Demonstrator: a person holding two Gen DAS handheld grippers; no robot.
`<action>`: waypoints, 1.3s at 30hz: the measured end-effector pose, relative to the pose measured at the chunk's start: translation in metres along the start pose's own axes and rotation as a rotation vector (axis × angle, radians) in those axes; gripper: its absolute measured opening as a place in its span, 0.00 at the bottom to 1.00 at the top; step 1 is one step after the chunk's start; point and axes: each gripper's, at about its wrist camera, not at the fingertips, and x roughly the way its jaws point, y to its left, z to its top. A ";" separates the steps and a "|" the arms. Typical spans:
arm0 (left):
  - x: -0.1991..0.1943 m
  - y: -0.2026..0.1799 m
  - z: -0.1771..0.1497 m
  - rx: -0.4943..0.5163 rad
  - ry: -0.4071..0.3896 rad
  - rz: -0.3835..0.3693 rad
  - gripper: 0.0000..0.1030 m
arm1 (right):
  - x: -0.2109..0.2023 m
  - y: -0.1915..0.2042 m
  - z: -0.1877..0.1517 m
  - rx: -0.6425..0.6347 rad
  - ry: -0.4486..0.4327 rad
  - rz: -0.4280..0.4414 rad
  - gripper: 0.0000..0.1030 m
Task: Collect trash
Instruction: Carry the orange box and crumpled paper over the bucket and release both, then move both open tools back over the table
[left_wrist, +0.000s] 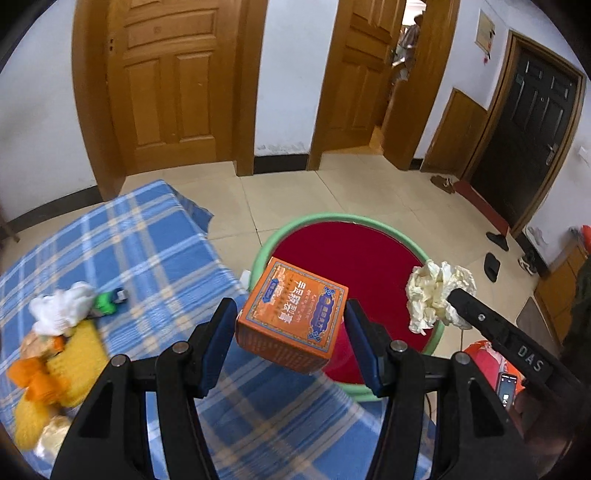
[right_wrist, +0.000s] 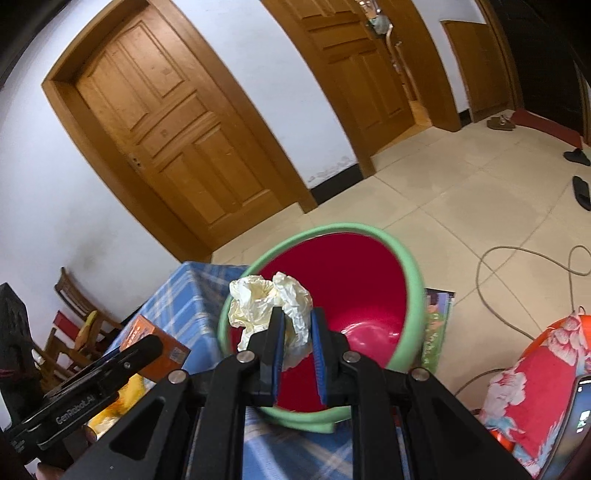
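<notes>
Left wrist view shows the orange box (left_wrist: 291, 314) pinched in my left hand-held gripper (left_wrist: 291, 332), hanging over the near rim of the red bin (left_wrist: 354, 254); my right hand-held gripper (right_wrist: 297, 332) pinches a crumpled paper wad (right_wrist: 273, 306) above the same bin. I judge both should move further over the opening before letting go. More scraps lie on the counter (left_wrist: 147, 240).

Glossy plastic bin (right_wrist: 369, 280), crumpled paper wad (right_wrist: 273, 310), printed, probably cardboard box (left_wrist: 295, 314), woven checked cloth (left_wrist: 147, 240).
</notes>
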 end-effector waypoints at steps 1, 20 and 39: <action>0.005 -0.003 0.000 0.003 0.007 0.000 0.58 | 0.003 -0.003 0.000 0.005 0.003 -0.010 0.16; 0.043 -0.002 0.003 -0.036 0.088 0.022 0.75 | 0.024 -0.031 -0.001 0.064 0.063 -0.029 0.45; -0.033 0.020 -0.011 -0.109 0.004 0.046 0.75 | -0.015 0.003 -0.008 0.018 0.032 0.014 0.50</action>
